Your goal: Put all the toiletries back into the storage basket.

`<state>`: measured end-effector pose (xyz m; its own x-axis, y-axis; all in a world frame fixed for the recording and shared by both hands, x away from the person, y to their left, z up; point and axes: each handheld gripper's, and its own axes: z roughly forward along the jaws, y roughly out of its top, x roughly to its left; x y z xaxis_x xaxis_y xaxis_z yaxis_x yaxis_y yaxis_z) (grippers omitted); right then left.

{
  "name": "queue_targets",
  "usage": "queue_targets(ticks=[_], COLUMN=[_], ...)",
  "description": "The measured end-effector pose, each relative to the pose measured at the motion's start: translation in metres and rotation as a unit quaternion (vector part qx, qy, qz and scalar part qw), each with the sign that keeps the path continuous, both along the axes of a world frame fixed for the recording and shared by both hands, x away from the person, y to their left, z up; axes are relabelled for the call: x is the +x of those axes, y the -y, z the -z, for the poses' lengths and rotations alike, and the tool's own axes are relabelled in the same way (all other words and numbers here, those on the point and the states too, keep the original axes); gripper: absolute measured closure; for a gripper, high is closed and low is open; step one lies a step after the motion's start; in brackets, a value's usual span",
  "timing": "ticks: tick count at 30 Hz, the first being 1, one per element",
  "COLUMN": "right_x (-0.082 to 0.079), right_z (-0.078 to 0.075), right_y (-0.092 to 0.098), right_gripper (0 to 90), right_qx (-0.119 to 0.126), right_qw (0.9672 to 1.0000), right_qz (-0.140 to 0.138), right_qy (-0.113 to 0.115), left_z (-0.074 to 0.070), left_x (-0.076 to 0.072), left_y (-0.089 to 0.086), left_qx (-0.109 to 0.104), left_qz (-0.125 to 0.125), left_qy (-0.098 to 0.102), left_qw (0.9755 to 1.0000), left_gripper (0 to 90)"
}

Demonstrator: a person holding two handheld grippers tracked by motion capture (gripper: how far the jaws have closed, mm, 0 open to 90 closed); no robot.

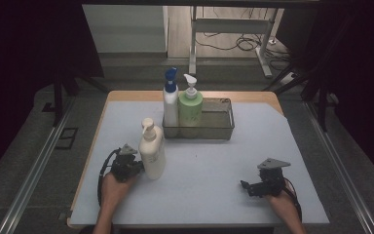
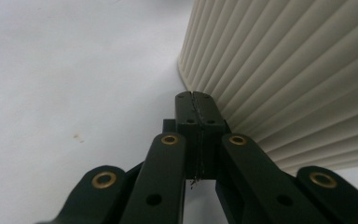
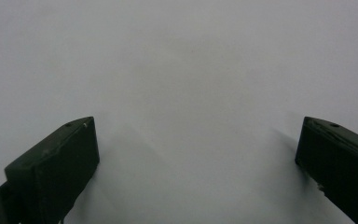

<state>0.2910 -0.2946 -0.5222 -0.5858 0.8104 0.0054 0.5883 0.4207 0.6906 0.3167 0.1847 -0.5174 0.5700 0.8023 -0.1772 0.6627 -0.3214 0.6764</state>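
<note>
Two pump bottles (image 1: 182,105) stand in the wire basket (image 1: 224,127); the cream bottle (image 1: 152,151) stands outside on the worktop (image 1: 209,165), probably next to go in. The left hand-held gripper (image 2: 196,100), jaws pressed together, touches its ribbed side. The right hand-held gripper (image 3: 196,154) rests wide, empty.
</note>
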Motion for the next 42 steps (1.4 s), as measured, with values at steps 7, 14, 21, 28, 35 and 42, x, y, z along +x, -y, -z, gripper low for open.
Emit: queue_targets(ticks=[7, 14, 21, 28, 35, 42], right_x=[0.000, 0.000, 0.000, 0.000, 0.000, 0.000], right_z=[0.000, 0.000, 0.000, 0.000, 0.000, 0.000], right_y=[0.000, 0.000, 0.000, 0.000, 0.000, 0.000], right_gripper=[0.0, 0.0, 0.0, 0.0, 0.0, 0.0], right_qx=[0.000, 0.000, 0.000, 0.000, -0.001, -0.002], right_qw=[1.0000, 1.0000, 1.0000, 1.0000, 1.0000, 1.0000], right_qz=[0.000, 0.000, 0.000, 0.000, 0.000, 0.000], right_qy=[0.000, 0.001, 0.001, 0.001, 0.000, -0.002], left_z=[-0.001, -0.001, -0.001, -0.002, -0.002, -0.003], left_x=[-0.003, -0.005, -0.008, -0.011, -0.013, -0.011], left_y=[0.016, 0.034, 0.053, 0.070, 0.087, 0.094], left_qx=[0.004, 0.008, 0.013, 0.013, 0.009, 0.011], left_qz=[0.019, 0.034, 0.058, 0.085, 0.111, 0.116], left_qy=[-0.003, 0.001, 0.006, 0.004, 0.001, 0.001], left_qw=[0.9998, 0.9994, 0.9982, 0.9963, 0.9938, 0.9932], left_gripper=[89.4, 89.4, 89.4, 89.4, 89.3, 89.3])
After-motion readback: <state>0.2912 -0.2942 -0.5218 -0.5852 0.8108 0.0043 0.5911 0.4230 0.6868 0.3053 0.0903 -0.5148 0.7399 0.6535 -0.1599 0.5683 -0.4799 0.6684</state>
